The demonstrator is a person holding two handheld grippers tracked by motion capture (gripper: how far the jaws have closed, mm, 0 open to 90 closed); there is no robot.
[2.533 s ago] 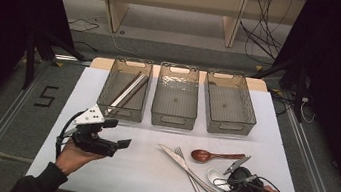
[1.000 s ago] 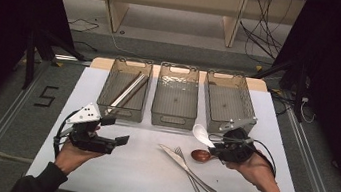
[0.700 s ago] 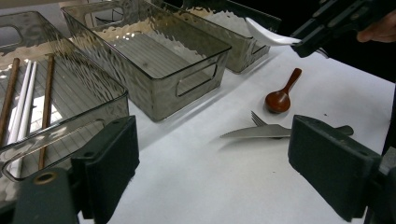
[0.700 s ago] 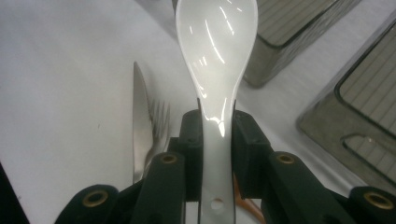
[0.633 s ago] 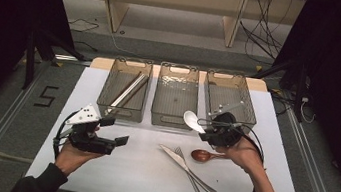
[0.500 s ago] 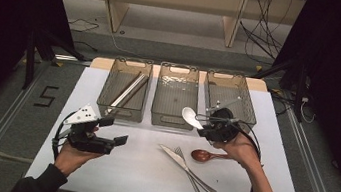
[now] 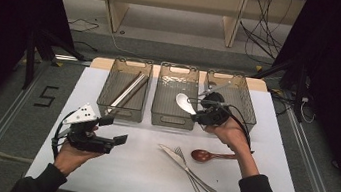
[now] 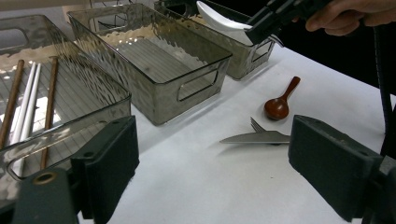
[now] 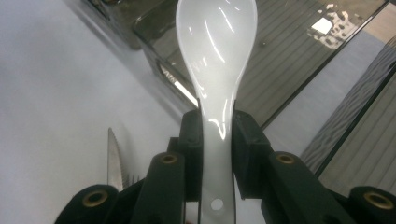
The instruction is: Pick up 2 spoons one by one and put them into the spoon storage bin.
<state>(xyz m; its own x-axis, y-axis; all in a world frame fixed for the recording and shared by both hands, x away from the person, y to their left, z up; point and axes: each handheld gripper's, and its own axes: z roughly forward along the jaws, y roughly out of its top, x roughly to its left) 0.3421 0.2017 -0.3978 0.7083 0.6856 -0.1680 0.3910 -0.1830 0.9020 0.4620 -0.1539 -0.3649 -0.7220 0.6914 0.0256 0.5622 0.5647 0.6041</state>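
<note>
A white ceramic spoon [image 7: 185, 103] hangs over the front right corner of the middle grey bin [image 7: 171, 121], bowl pointing left. My right gripper [image 7: 197, 114] is shut on its handle; in the right gripper view both pads clamp the spoon [image 9: 217, 51] just below the bowl, with the right gripper [image 9: 217, 140] above the bin's ribbed floor [image 9: 289, 56]. My left gripper [image 7: 114, 129] is held above the table's front left, open with nothing between the jaws. In the left gripper view the left gripper [image 8: 210, 172] faces the bins and the white spoon [image 8: 219, 21].
Three grey see-through bins stand in a row at the back; the left bin [image 7: 120, 111] holds chopsticks [image 7: 128, 90], and the right bin [image 7: 247, 112] is behind my right hand. A knife [image 7: 184, 166], a fork [image 7: 192, 177] and a brown wooden spoon [image 7: 203, 155] lie on the white table.
My right gripper has carried the white spoon from the table's front right up and leftward to the middle bin. The left gripper has stayed where it was.
</note>
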